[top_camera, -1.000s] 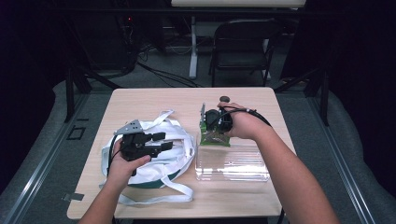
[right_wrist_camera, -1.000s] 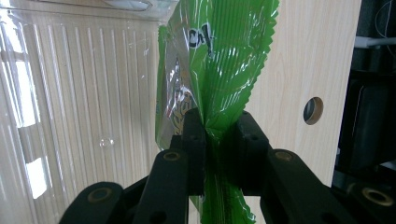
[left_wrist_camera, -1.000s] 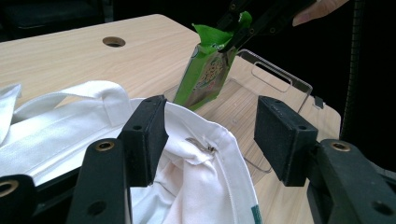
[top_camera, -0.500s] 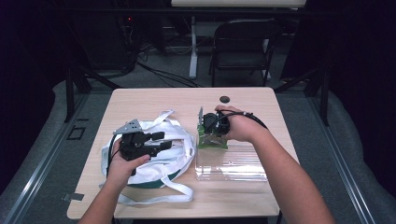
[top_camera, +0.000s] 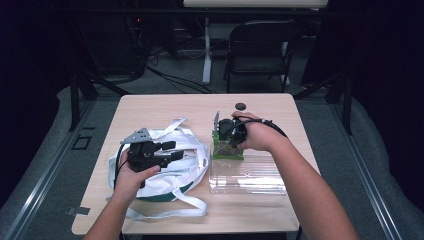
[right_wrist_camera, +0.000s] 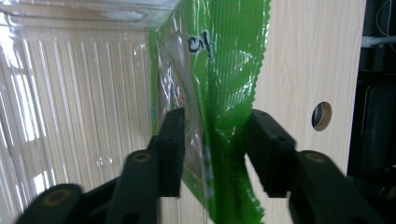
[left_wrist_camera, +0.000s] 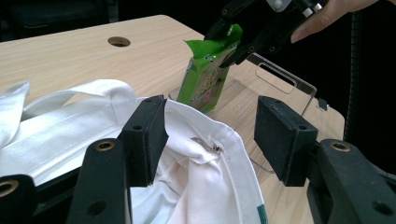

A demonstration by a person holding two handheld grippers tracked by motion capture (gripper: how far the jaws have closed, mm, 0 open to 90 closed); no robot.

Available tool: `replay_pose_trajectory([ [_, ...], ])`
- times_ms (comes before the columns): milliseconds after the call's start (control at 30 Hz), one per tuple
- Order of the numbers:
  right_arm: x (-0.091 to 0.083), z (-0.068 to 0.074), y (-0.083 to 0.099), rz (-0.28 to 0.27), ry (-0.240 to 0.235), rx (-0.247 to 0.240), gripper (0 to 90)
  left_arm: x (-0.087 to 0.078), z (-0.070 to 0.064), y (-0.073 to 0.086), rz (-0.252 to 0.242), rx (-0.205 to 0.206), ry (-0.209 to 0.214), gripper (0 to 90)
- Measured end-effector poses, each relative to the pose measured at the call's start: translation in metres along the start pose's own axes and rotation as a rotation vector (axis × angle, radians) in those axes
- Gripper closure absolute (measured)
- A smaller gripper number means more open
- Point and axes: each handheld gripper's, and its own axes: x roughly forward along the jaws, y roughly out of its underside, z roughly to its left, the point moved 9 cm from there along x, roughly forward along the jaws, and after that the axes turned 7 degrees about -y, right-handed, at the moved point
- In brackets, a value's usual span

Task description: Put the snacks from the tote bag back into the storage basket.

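Note:
A green snack packet (top_camera: pixel 226 150) stands tilted at the near-left edge of a clear plastic tray (top_camera: pixel 250 177). My right gripper (top_camera: pixel 222 136) is shut on the packet's top. In the right gripper view its jaws (right_wrist_camera: pixel 215 140) pinch the green packet (right_wrist_camera: pixel 224 70) at the crimped seal. A white cloth bag (top_camera: pixel 185 165) lies crumpled on the left of the table. My left gripper (top_camera: pixel 172 150) hovers over it, open. In the left gripper view its jaws (left_wrist_camera: pixel 210 135) straddle the rim of the bag (left_wrist_camera: pixel 70 126) without closing. Beyond are the packet (left_wrist_camera: pixel 203 84) and the right gripper (left_wrist_camera: pixel 231 39).
The wooden table (top_camera: pixel 165 107) has a round cable hole (top_camera: pixel 240 105) near its far edge, which the right gripper view shows (right_wrist_camera: pixel 321 115) beside the packet. A black chair (top_camera: pixel 260 45) stands behind the table. The ribbed clear tray (right_wrist_camera: pixel 70 93) lies under the packet.
My right gripper has shifted a little left and toward the person with the packet, which uncovers the cable hole. The left gripper has stayed over the bag.

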Motion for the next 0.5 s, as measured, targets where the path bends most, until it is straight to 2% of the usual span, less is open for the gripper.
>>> replay_pose_trajectory([
  [233,-0.0025,-0.0033,0.0000,-0.012,0.018,0.023,49.1,-0.0001,0.0005,-0.0001,-0.001,0.000,-0.002,43.7],
  [333,-0.0032,-0.0027,-0.0009,-0.025,0.012,0.037,46.2,0.0002,0.0009,0.0005,0.003,0.005,-0.002,43.7],
  [500,-0.0046,-0.0026,-0.0011,-0.029,0.011,0.044,45.6,0.0007,0.0011,0.0006,0.002,0.006,-0.005,43.7],
])
